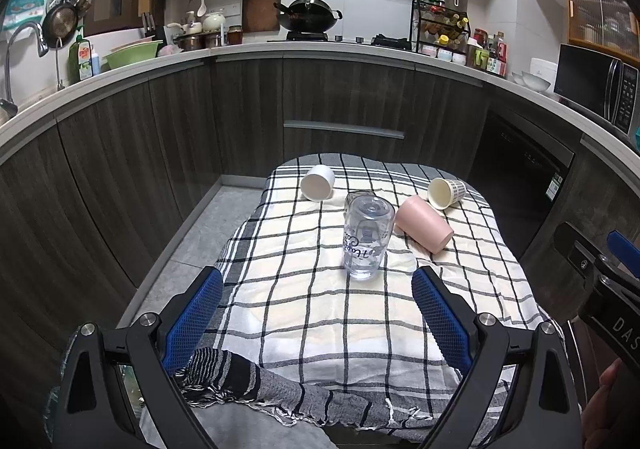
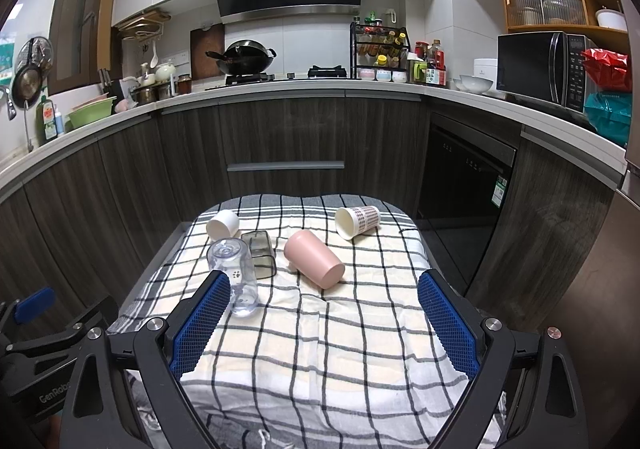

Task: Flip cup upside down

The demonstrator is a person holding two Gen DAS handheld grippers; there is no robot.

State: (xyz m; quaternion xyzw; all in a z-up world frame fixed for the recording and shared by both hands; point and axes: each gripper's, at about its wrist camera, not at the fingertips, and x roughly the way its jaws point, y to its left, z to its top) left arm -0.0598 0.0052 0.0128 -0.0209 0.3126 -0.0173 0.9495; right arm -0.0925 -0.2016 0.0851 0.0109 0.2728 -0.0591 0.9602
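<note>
A clear glass cup with printed lettering stands upside down on the checked cloth, also in the right wrist view. A pink cup, a white cup and a patterned paper cup lie on their sides. A smoky square cup stands upside down behind the clear one. My left gripper is open and empty, just short of the clear cup. My right gripper is open and empty, in front of the pink cup.
The cloth covers a small table in front of dark kitchen cabinets. The counter holds a wok, spice rack, bowls and a microwave. The right gripper's body shows at the right edge of the left wrist view.
</note>
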